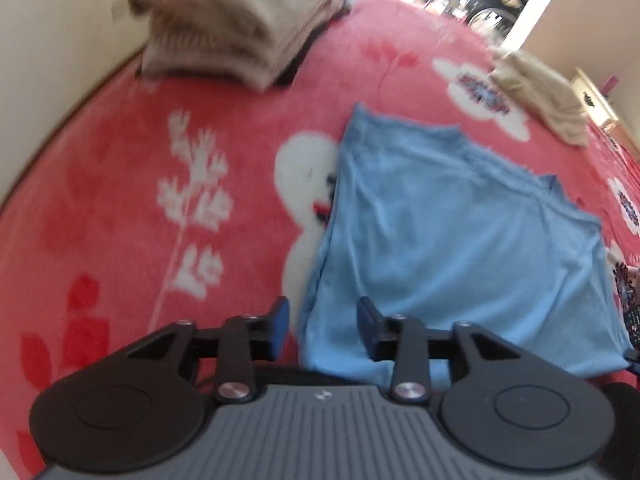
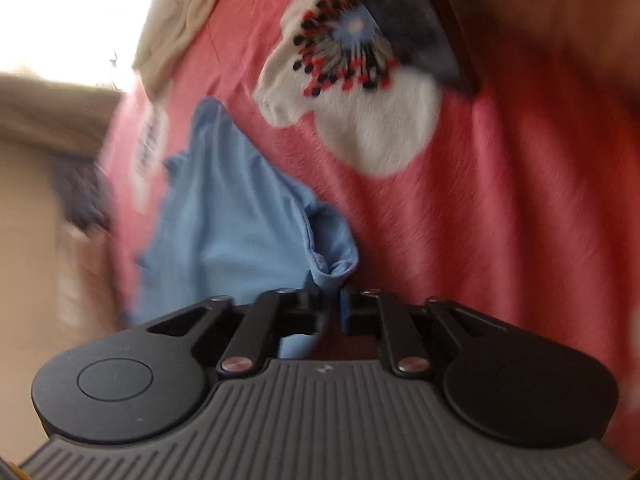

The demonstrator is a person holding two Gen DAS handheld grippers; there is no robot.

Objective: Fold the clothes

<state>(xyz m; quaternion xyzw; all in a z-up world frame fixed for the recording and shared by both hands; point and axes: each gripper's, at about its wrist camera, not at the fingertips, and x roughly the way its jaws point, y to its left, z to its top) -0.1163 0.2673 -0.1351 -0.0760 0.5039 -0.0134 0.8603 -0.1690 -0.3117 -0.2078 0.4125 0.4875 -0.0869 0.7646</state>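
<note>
A blue shirt (image 1: 452, 240) lies partly folded on a red flowered blanket (image 1: 160, 160). The left tongs (image 1: 322, 324) are spread, empty, over the shirt's near left edge. The right tongs (image 2: 334, 304) are pressed together, pinching a bunched corner of the shirt (image 2: 240, 220). A beige stack (image 1: 240, 20) sits well apart beside the wall (image 1: 52, 32). No legible writing shows; both views are blurred.
</note>
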